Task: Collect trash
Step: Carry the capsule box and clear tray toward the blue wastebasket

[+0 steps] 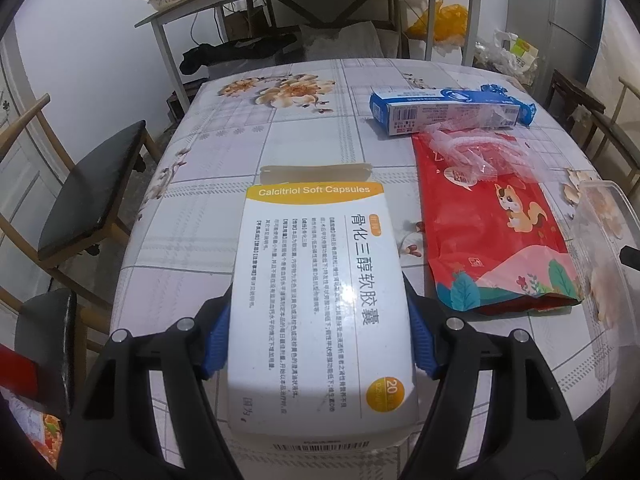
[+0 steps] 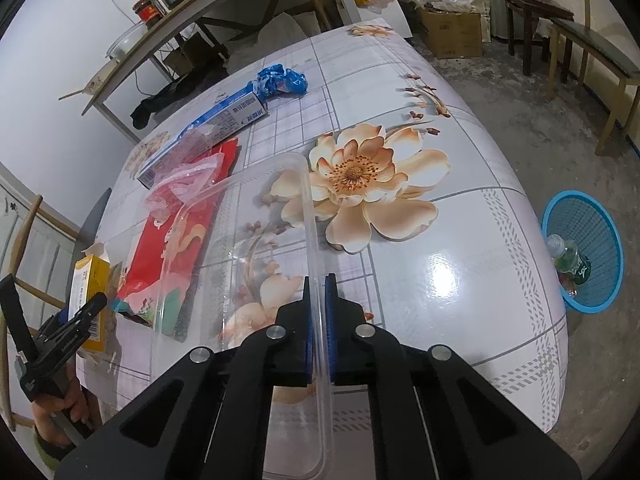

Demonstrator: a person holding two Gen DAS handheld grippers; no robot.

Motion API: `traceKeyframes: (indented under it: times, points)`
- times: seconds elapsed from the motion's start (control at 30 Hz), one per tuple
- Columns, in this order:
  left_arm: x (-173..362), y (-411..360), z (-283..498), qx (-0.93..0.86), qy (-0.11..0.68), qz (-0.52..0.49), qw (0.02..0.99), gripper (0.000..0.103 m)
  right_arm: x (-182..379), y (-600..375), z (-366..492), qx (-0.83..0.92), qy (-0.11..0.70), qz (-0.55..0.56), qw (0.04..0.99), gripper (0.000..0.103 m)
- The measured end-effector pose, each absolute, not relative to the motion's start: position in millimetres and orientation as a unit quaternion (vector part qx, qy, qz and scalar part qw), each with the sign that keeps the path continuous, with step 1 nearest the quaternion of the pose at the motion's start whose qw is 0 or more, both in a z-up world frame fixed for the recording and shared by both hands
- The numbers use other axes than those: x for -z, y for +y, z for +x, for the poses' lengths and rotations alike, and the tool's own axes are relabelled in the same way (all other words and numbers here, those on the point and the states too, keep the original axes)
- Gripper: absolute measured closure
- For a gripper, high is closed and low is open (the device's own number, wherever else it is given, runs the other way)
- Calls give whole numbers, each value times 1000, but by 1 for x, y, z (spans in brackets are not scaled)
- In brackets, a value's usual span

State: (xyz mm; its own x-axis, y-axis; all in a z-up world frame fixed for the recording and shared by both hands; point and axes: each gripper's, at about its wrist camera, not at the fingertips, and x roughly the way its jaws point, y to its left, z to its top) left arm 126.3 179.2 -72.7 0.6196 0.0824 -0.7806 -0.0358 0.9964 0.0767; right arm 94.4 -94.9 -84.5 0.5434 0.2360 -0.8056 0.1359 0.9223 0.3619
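My left gripper (image 1: 316,340) clenched the white capsule box (image 1: 320,304) above the table (image 1: 304,92), its long axis pointing straight ahead. My right gripper (image 2: 319,332) pinched the clear tray (image 2: 240,216) by its right wall, lengthwise forward.

1. One medicine box (image 1: 320,304), white and yellow, near the tabletop's (image 2: 440,280) near left edge;
2. One blue carton (image 1: 444,110) toward the tabletop's far edge, with one crumpled blue wrapper (image 2: 282,82) at its end;
3. One red snack bag (image 1: 496,236) along the tabletop's left part, with one clear crinkled film (image 1: 468,152) on its far end;
4. One clear plastic tray (image 2: 240,240) near the near edge;
5. One blue wastebasket (image 2: 584,252) off the right edge, holding one plastic bottle (image 2: 568,260);
6. Two grippers: left (image 1: 316,340); right (image 2: 319,332).
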Motion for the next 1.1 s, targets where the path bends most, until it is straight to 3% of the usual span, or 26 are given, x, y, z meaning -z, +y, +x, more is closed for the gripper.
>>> traceKeyframes:
  times: [1.1]
  points:
    - [34, 169, 102, -47, 387, 53, 920, 35, 68, -107, 79, -43, 451, 217, 865, 98]
